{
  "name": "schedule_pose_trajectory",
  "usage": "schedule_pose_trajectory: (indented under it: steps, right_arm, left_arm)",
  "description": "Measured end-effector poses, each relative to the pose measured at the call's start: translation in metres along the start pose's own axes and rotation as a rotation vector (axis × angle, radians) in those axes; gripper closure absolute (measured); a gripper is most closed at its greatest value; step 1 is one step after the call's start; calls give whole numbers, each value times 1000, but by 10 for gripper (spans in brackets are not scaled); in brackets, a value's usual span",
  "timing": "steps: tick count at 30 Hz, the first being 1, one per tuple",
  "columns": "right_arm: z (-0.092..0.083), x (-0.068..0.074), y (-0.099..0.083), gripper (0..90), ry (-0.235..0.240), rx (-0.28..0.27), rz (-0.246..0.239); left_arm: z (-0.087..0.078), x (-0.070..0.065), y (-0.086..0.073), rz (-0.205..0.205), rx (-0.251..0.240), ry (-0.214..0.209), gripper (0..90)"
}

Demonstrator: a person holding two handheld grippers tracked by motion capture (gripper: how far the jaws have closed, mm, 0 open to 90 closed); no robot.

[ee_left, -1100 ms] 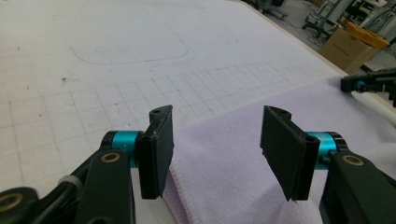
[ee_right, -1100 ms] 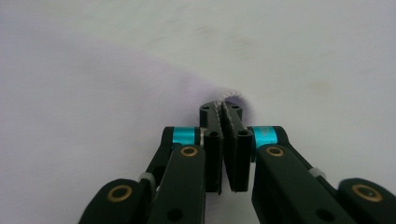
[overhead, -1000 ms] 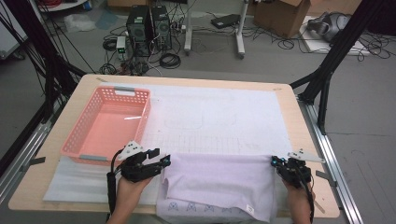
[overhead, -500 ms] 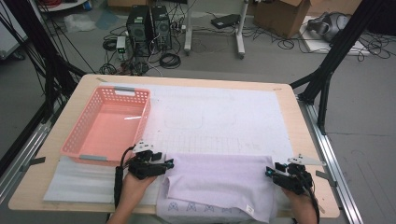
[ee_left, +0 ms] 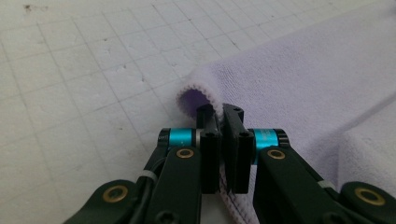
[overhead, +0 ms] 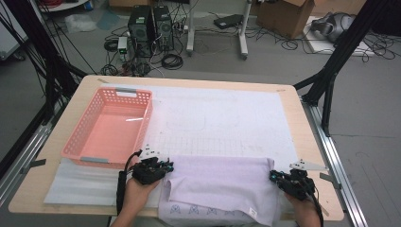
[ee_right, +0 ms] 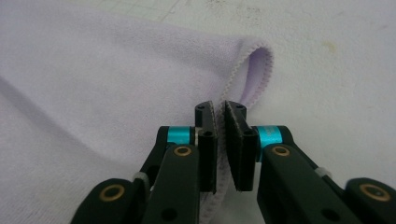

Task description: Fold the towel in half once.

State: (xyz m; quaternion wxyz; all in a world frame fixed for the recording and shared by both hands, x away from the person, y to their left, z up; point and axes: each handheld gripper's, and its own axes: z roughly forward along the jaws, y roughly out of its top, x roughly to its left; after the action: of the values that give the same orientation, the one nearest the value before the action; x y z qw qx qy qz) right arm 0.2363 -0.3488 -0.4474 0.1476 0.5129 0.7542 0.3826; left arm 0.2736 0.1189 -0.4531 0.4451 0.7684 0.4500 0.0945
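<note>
Change: both grippers have just closed on the towel's far corners.
Left gripper [ee_left: 223, 140]: clamps towel [overhead: 222, 187] hem.
Right gripper [ee_right: 220, 140]: clamps hem.
Towel: on mat [overhead: 227, 118], near edge.
Progress: corners gripped; folding remains.

Both grippers are looking the same: the left gripper [ee_left: 223, 122] and right gripper [ee_right: 219, 119] are sporting matte black jaws, teal collars at the knuckles, and brass rivets. A black cable [overhead: 121, 189] is trailing off the left one, and a grey three-cornered plate [overhead: 307, 165] is topping the right.
</note>
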Motion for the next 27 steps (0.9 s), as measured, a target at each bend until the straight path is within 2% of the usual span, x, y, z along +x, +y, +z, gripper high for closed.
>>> schedule_pose_trajectory:
  steps: [3,5,9,13,15,18,20,22,24,27]
  right_arm:
    - [0,-2,0,849,10,-5,17]
    - [0,-1,0,850,-1,-8,9]
    - [0,3,2,852,-33,-14,-42]
    - [-3,2,4,856,-35,-34,-50]
    - [-4,1,7,857,-37,-55,-60]
    - [-7,-1,14,859,-79,-106,-111]
    - [-8,-6,23,859,-83,-133,-85]
    - [-4,-13,36,859,-74,-151,-61]
    - [1,-18,50,859,-84,-155,-72]
    - [9,-25,73,859,-101,-167,-85]
  left_arm:
    - [-1,-5,4,28,-35,46,861]
    - [-2,-5,6,30,-64,53,862]
    - [-5,-2,8,9,-87,48,862]
    - [-10,-2,14,29,-116,54,862]
    - [-11,-2,23,15,-141,46,862]
    - [-13,-1,45,9,-171,34,862]
    - [-12,1,62,16,-174,47,862]
    - [-8,6,77,-2,-171,56,862]
    - [-1,11,90,2,-162,82,861]
    - [13,22,103,-20,-155,117,861]
